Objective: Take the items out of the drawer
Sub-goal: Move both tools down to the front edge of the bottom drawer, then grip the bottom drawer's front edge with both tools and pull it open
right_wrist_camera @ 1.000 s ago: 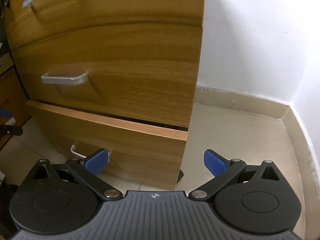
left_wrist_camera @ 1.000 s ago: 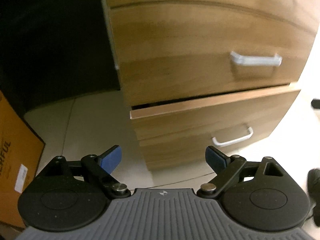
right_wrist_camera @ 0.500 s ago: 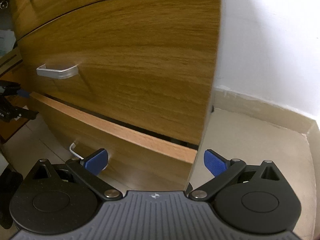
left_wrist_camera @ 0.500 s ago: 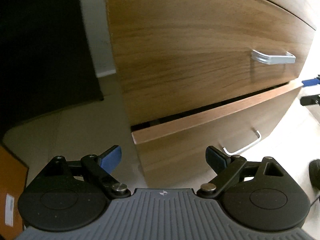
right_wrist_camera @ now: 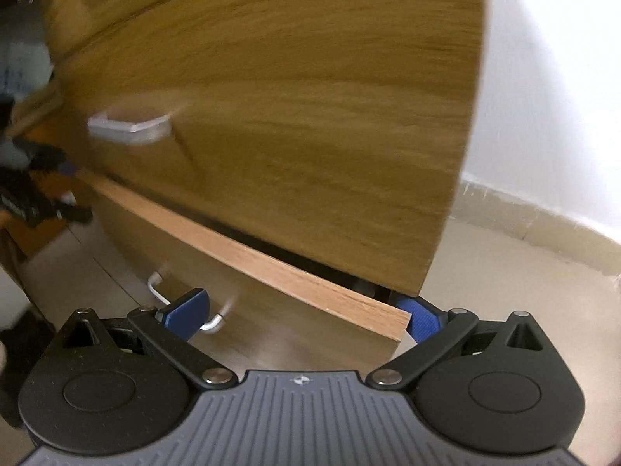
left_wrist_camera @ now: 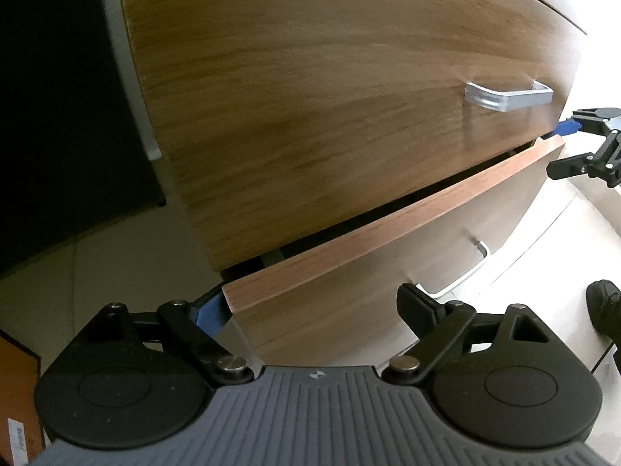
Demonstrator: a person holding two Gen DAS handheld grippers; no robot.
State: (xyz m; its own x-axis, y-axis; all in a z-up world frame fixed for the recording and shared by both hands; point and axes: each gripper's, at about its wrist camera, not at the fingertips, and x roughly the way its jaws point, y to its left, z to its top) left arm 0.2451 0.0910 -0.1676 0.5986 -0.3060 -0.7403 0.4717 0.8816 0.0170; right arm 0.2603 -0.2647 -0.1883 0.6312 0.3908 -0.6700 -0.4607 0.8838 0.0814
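A wooden drawer cabinet fills both views. Its bottom drawer [left_wrist_camera: 388, 233] stands slightly ajar, showing a dark gap above its top edge; its contents are hidden. My left gripper [left_wrist_camera: 314, 306] is open and straddles the drawer's left front corner, one finger on each side of the panel. My right gripper [right_wrist_camera: 306, 310] is open and straddles the drawer's right front corner [right_wrist_camera: 396, 322]. It also shows at the far right of the left wrist view [left_wrist_camera: 582, 147]. The drawer's wire handle [left_wrist_camera: 465, 275] lies just beyond my left gripper's right finger.
The drawer above [left_wrist_camera: 349, 97] is shut and carries a silver handle [left_wrist_camera: 508, 99]. An orange cardboard box [left_wrist_camera: 15, 396] stands at the left. A white wall and skirting [right_wrist_camera: 543, 202] lie to the right. The floor [left_wrist_camera: 116, 272] is pale tile. A dark shoe [left_wrist_camera: 605, 310] sits at the right.
Both grippers have moved in close to the bottom drawer and now straddle its front corners. The drawer stays slightly ajar. The right wrist view is blurred by motion.
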